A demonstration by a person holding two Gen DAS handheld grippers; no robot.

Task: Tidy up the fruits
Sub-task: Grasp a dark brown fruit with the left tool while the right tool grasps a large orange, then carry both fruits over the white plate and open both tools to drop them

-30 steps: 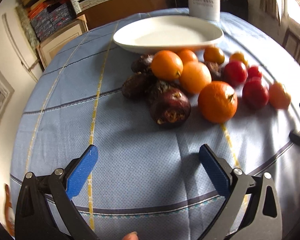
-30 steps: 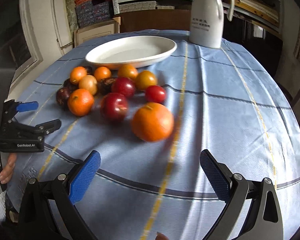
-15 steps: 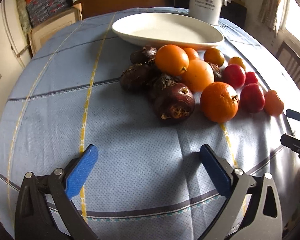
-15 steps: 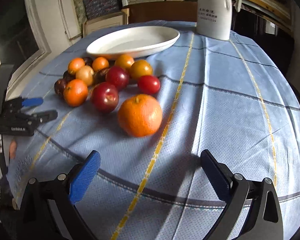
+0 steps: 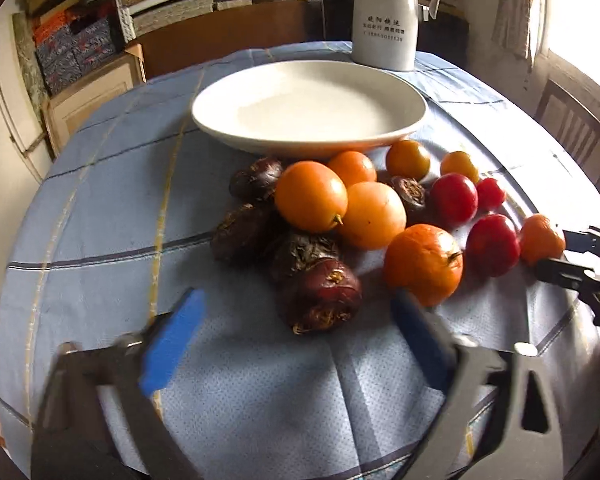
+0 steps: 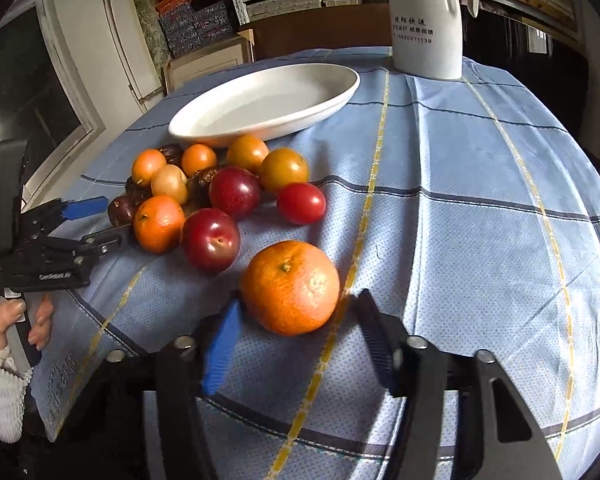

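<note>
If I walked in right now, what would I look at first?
Probably the bright heap of fruit on the blue checked tablecloth, just in front of the empty white dish. One big orange sits apart from the heap, between the blue pads of the right tool, whose jaws have just been closing in without pressing on it. A tall white jug stands at the table's far edge.

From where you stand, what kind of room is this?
Probably a home dining room that doubles as storage: a round table under a blue checked cloth, a white jug beside the plate, and shelves stacked with boxes behind.
</note>
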